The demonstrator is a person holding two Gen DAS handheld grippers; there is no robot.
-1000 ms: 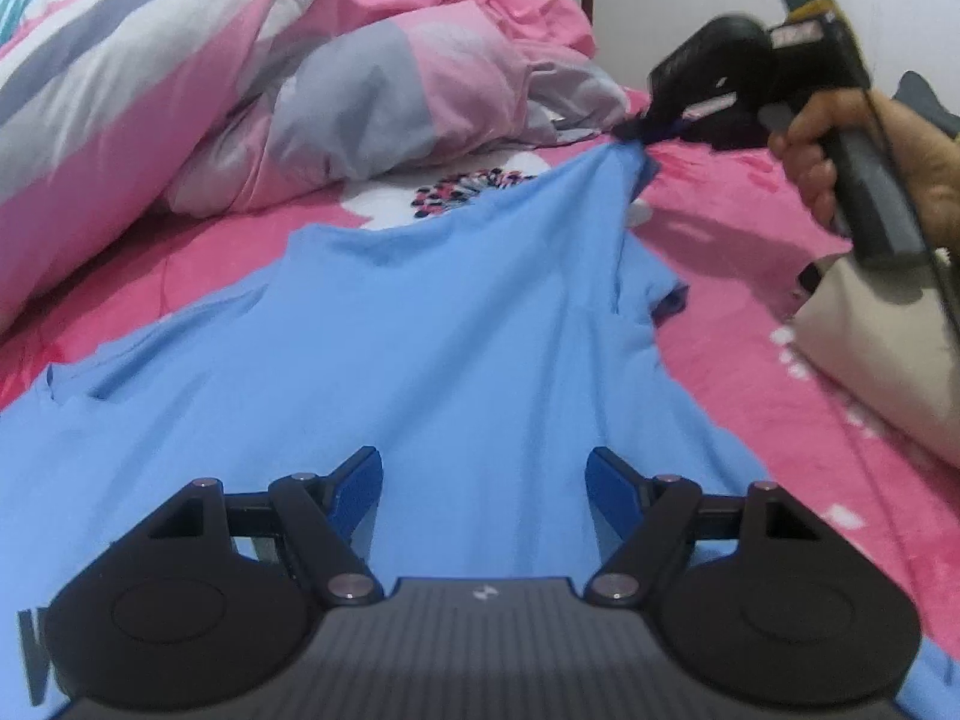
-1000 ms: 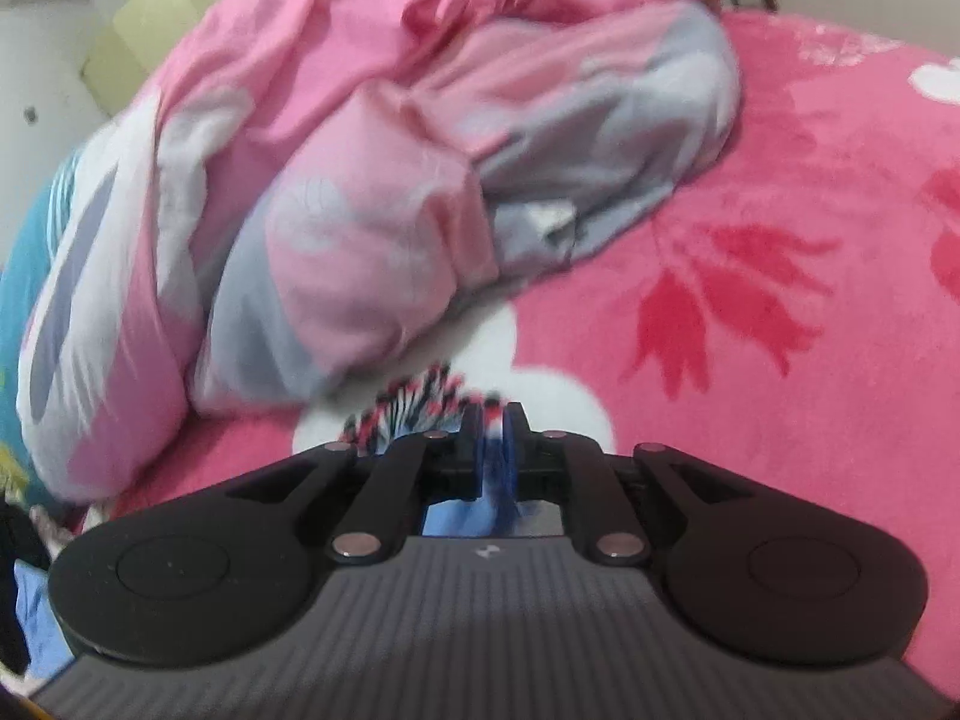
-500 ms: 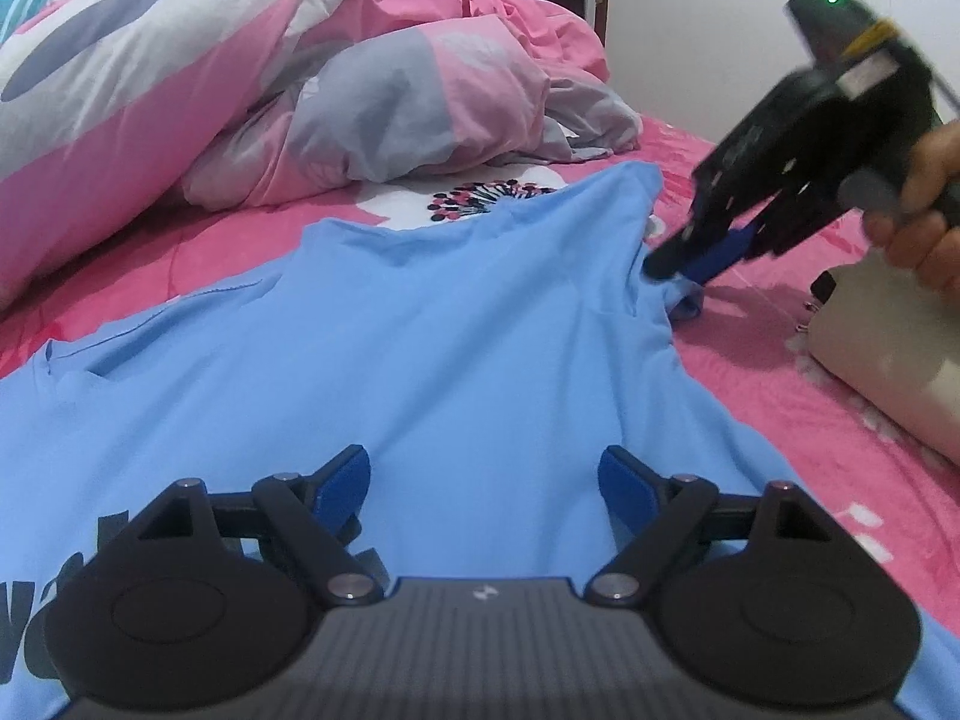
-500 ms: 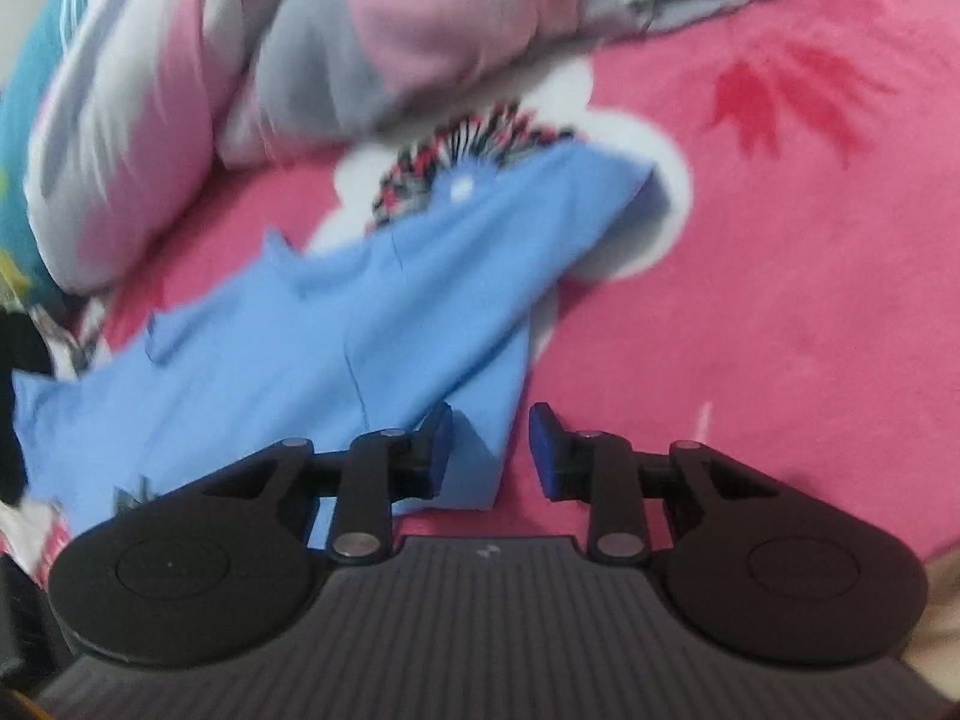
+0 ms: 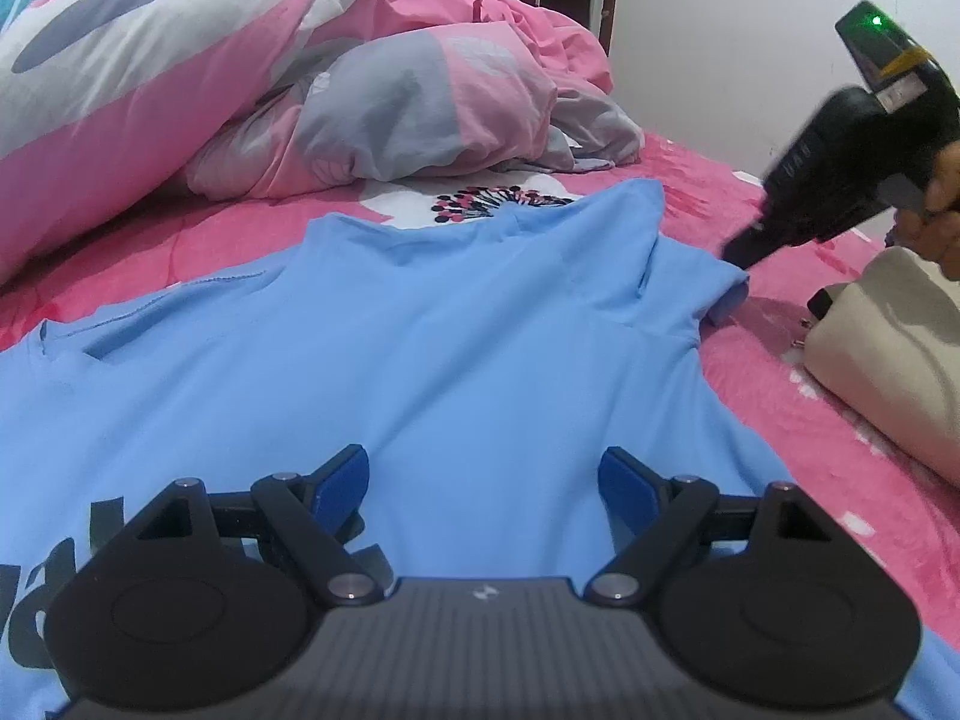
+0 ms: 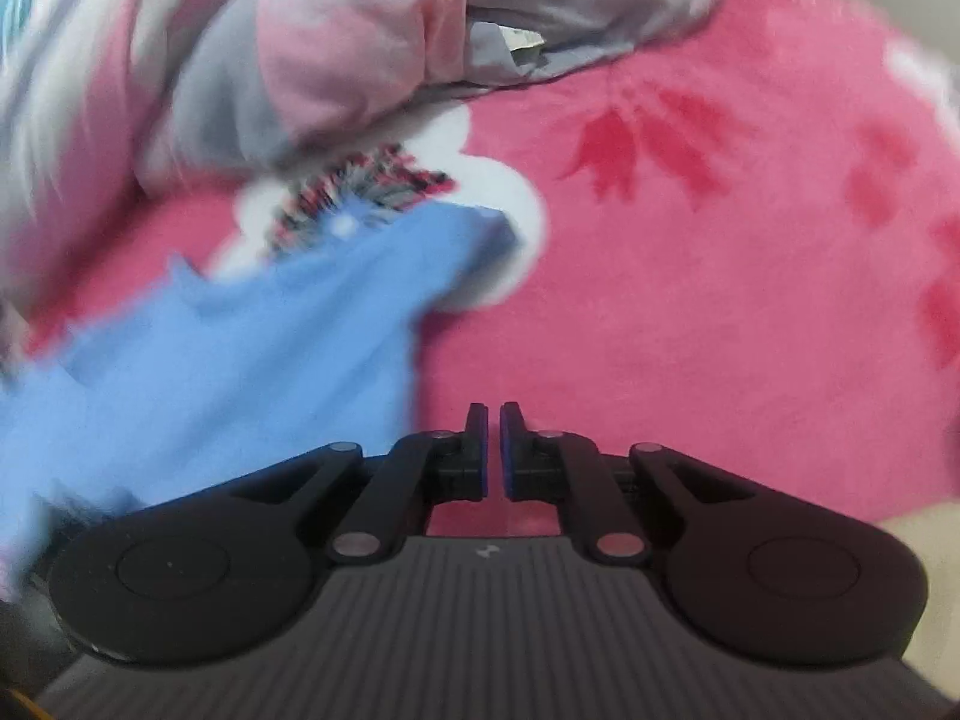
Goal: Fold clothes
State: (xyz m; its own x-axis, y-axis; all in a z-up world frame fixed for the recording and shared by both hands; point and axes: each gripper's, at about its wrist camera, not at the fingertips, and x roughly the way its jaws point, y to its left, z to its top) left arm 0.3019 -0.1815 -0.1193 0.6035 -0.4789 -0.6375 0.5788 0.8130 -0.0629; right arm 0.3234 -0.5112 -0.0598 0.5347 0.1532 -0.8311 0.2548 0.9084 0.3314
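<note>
A light blue T-shirt (image 5: 420,348) lies spread flat on the pink bed, with dark lettering at its near left. My left gripper (image 5: 483,483) is open, its fingers apart just above the shirt's body, holding nothing. My right gripper (image 6: 492,450) is shut with nothing between its pads, hovering over bare pink bedding just right of the shirt's sleeve (image 6: 252,348). In the left wrist view the right gripper (image 5: 744,252) shows at the far right, its tip beside the shirt's right sleeve (image 5: 714,288). The right wrist view is blurred.
A crumpled pink, grey and white duvet (image 5: 300,96) is piled at the back left. A cream cushion or bag (image 5: 888,354) lies on the bed at the right. The bed cover (image 6: 720,300) is pink with red flowers. A white wall stands behind.
My right gripper let go of the shirt's shoulder corner, dropped toward the right sleeve and closed empty. The shirt has settled flat. My left gripper stayed open over it.
</note>
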